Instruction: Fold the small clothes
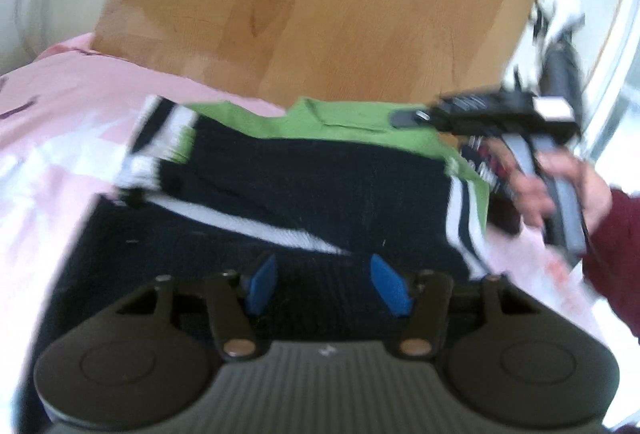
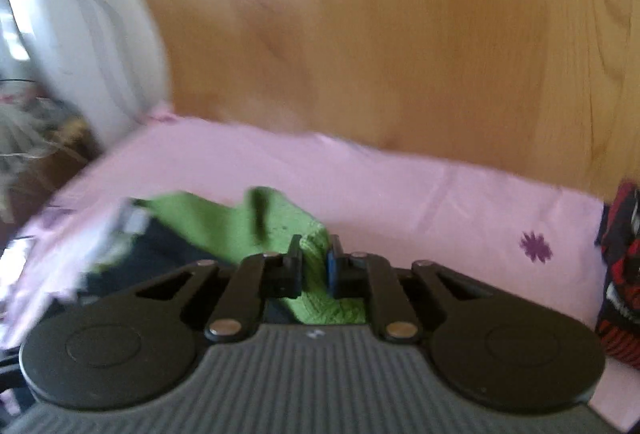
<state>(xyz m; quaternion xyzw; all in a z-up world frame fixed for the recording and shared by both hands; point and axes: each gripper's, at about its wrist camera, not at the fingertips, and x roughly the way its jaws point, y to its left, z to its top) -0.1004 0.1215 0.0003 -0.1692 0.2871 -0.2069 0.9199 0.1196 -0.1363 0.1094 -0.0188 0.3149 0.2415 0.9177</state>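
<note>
While a wooden headboard [image 1: 320, 2] fills the background, a pink sheet [image 2: 400, 186] is spread beneath a small navy garment [image 1: 312, 186] with white stripes and a green collar and lining, laid flat near the middle of the sheet. A red-and-black patterned cloth [image 2: 620, 274] is seen at the sheet's right edge. The left gripper [image 1: 326, 284] is held over the navy fabric with jaws apart, nothing between them. The right gripper [image 2: 314, 266] is clamped on the garment's green fold
</note>
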